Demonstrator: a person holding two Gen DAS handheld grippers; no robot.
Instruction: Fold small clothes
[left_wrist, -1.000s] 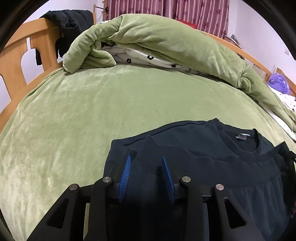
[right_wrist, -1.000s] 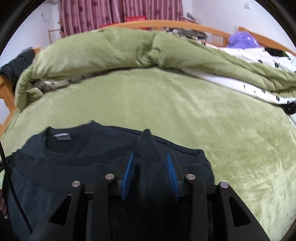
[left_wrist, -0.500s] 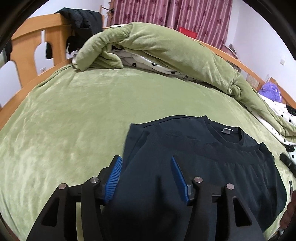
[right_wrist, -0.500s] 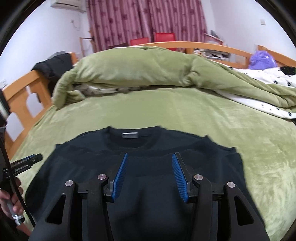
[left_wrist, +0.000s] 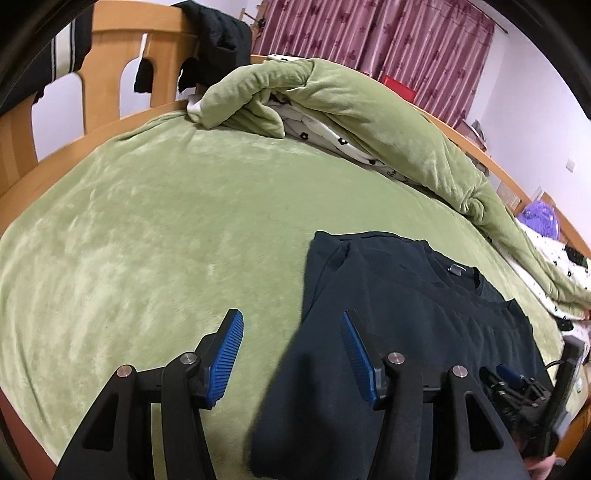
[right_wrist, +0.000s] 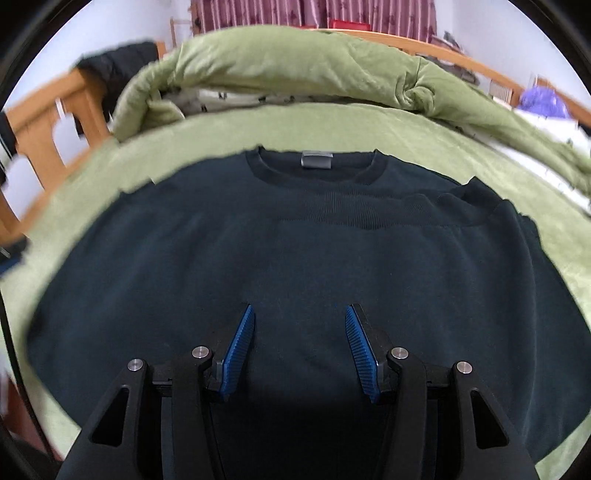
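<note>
Dark navy knit, a sweatshirt (right_wrist: 295, 236), lay flat on a green blanket (left_wrist: 155, 229) that covered a bed. Its hem had been folded up toward the collar, so a ribbed band crossed the chest just below the neckline. A grey label (right_wrist: 316, 159) showed inside the collar at the far edge.

From the right wrist view, the right gripper (right_wrist: 299, 343) sat above the middle of the sweatshirt. Its blue pads (right_wrist: 240, 350) were spread wide apart with only flat fabric showing between them, and it held nothing.

From the left wrist view, the left gripper (left_wrist: 291, 354) was at the sweatshirt's left edge. Its jaws were also wide apart and held nothing. One pad stood over bare blanket and the other over dark cloth, with the garment's edge running between them.

Beyond the sweatshirt, a bunched green duvet (left_wrist: 369, 110) with a white, black-flowered lining lay along the far side of the bed. A wooden bed frame (left_wrist: 110, 70) rose at the left with black clothing (left_wrist: 218, 37) draped over it. Maroon curtains (left_wrist: 388, 40) hung on the back wall, and a purple plush (left_wrist: 541, 218) sat at the far right.
</note>
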